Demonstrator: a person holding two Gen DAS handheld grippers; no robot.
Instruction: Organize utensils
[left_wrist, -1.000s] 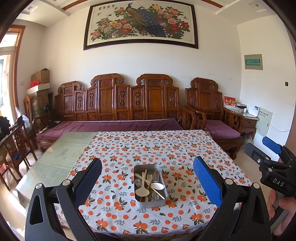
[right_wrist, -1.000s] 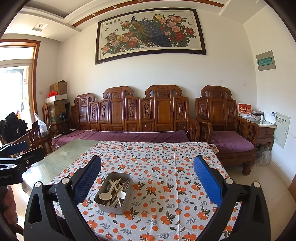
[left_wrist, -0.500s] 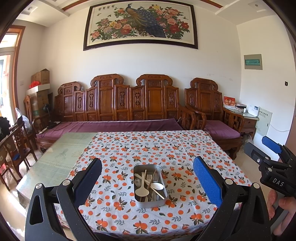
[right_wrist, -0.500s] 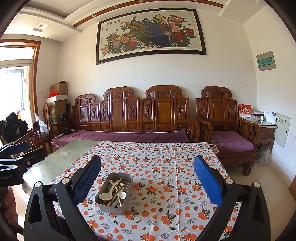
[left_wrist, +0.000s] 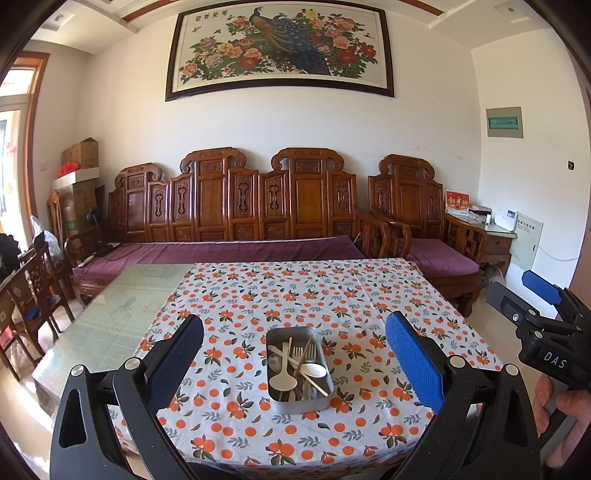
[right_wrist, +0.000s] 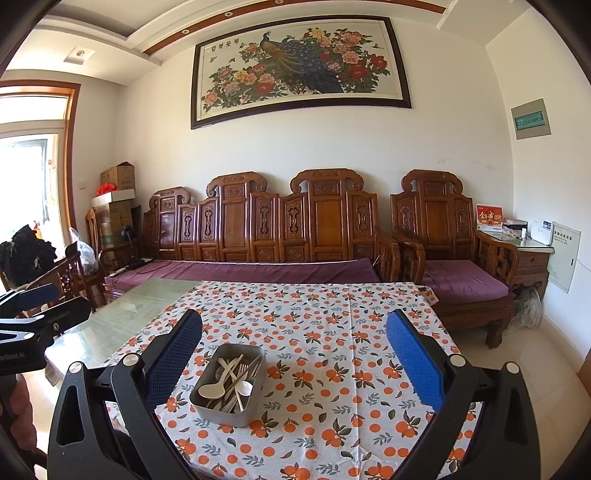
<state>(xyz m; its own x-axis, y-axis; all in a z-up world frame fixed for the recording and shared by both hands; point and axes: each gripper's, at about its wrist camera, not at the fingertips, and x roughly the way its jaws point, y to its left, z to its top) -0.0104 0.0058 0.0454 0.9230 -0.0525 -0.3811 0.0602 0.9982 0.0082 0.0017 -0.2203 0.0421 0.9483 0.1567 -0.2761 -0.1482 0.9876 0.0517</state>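
A rectangular grey metal tin (left_wrist: 299, 369) of jumbled pale spoons and forks (left_wrist: 297, 363) sits lengthwise on the orange-print-clothed counter (left_wrist: 369, 295), dead ahead of the left tongs (left_wrist: 295, 363), left of the right tongs (right_wrist: 295, 363); both spread apart, empty.

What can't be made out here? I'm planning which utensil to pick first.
- Metal tin, both views: the pile of spoons and forks overlaps, hiding the exact count and whatever lies underneath.
- Right wrist view: the tin's near wall hides the lower handles.
- Table, both views: open left gripper and right gripper cover its near corners.
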